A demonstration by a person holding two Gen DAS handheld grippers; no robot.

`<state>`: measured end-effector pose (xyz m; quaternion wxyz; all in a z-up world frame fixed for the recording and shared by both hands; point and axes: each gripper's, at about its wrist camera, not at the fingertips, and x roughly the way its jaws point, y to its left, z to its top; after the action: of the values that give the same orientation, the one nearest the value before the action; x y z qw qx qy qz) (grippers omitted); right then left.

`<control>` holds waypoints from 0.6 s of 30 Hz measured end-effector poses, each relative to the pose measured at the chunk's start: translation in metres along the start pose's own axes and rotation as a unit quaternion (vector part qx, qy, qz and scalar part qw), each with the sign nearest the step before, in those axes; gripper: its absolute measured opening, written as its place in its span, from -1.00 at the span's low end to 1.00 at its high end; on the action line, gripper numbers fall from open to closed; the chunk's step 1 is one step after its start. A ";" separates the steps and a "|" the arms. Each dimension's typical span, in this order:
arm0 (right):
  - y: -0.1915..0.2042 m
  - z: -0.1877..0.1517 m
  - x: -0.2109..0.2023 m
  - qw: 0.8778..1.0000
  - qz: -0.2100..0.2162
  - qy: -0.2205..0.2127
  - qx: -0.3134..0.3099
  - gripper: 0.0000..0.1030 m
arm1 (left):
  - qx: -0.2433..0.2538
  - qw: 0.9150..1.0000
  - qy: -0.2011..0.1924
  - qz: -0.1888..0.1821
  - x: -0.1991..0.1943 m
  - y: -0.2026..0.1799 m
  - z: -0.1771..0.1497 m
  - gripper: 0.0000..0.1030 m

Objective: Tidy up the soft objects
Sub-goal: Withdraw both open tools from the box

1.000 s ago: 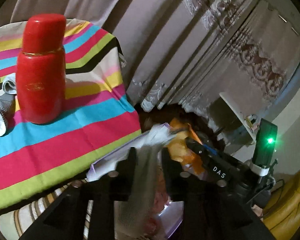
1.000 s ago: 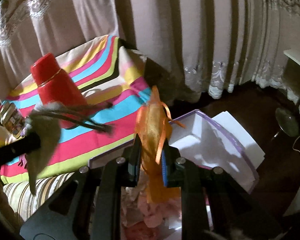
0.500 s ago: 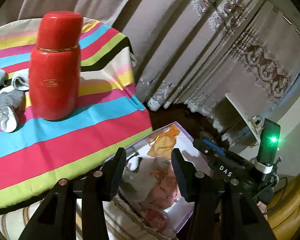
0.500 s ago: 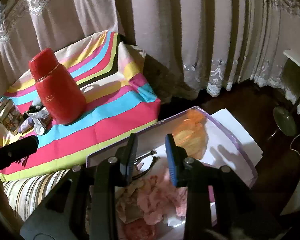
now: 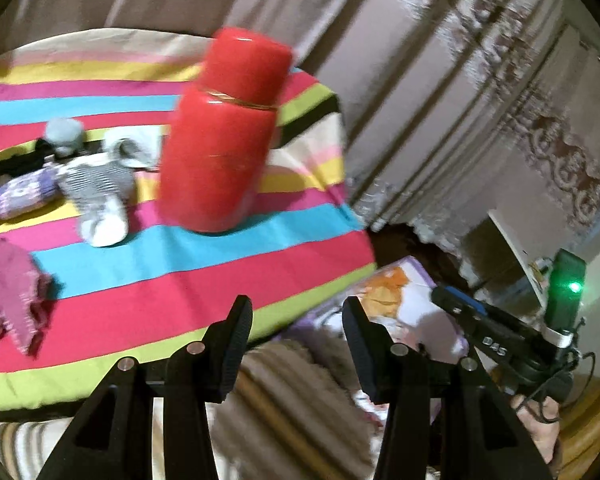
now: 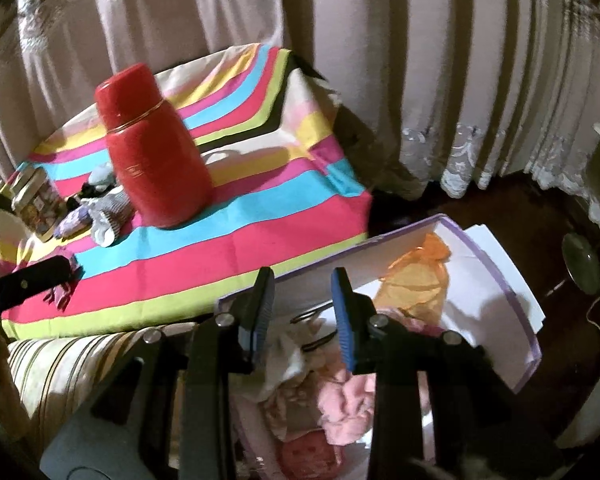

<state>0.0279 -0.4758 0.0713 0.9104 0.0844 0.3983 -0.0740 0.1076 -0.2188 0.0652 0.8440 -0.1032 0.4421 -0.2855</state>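
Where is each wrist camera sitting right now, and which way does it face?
Left wrist: behind the open left hand-held gripper, facing the striped cloth and socks; a hand shows.
Right wrist: behind the open right hand-held gripper, above the box.
Shared: red flask, cloth, box, orange pouch.

Flask point(image 5: 224, 132) motion-blurred in left view. Maroon garment point(image 5: 10, 292) cut by left edge. Pink cloths point(image 6: 340, 396) in box point(image 6: 512, 292) partly hidden behind gripper fingers point(image 6: 346, 316).

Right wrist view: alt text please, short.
Open, empty right hand-held gripper hovers over a purple-rimmed box holding an orange mesh pouch and pink cloths. Behind, a red flask and socks sit on a striped cloth.
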 end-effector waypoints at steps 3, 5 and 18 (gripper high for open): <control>0.013 -0.001 0.002 1.000 0.008 0.004 -0.009 -0.14 | -0.025 0.999 -0.004 0.026 -0.007 0.031 0.001 -0.06; 0.023 -0.001 0.003 1.000 0.013 0.005 -0.017 -0.05 | -0.049 0.998 -0.005 0.047 -0.012 0.055 0.001 -0.06; 0.099 -0.002 0.030 0.994 0.061 0.040 -0.079 0.10 | -0.237 0.955 -0.014 0.177 -0.048 0.205 -0.008 0.11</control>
<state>0.0666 -0.3809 0.0569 0.9004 0.0388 0.4331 0.0165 0.1603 -0.0235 0.0056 0.8386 -0.2242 0.4962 -0.0172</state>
